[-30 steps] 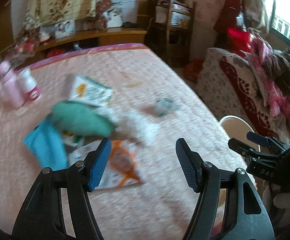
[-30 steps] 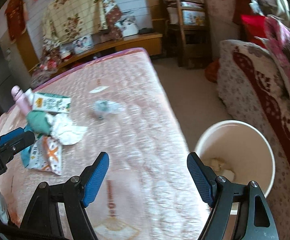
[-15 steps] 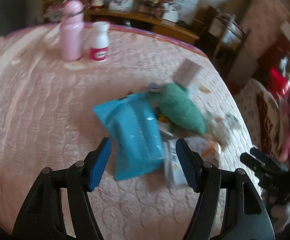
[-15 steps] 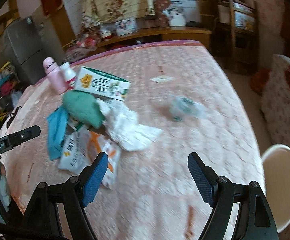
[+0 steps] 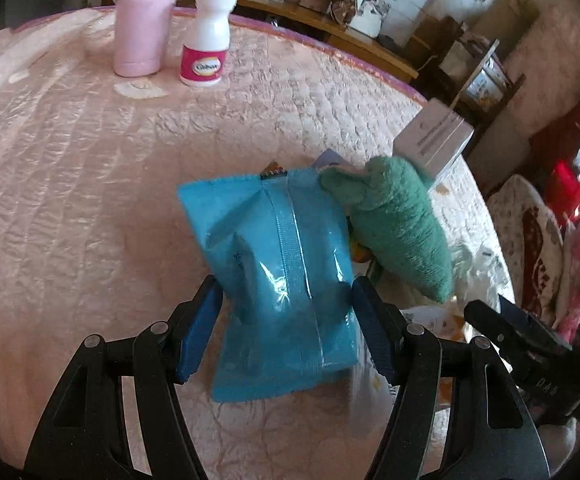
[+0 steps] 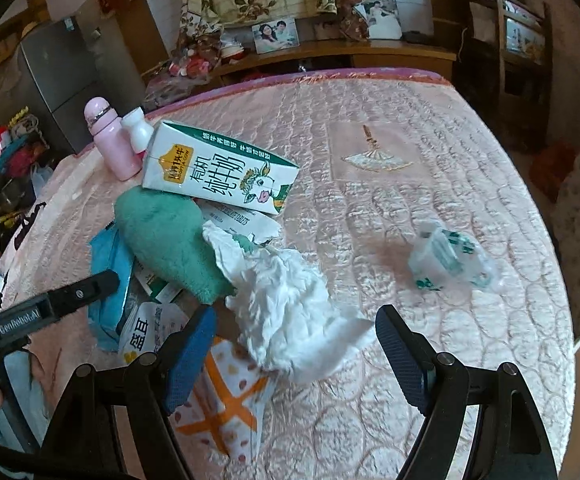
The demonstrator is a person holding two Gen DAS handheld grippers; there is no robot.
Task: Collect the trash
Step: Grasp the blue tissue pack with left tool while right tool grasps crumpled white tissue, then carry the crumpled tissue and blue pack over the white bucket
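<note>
Green-printed clear bag [image 6: 452,258] shows in right view only.

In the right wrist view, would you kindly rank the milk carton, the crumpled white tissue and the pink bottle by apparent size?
1. Crumpled white tissue and milk carton: alike; the tissue lies nearer the camera, so unranked.
2. Pink bottle: smallest, though farthest away.

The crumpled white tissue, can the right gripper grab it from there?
Probably yes. The crumpled white tissue lies between the right gripper's open fingers, on top of the pile, with nothing covering it.
</note>
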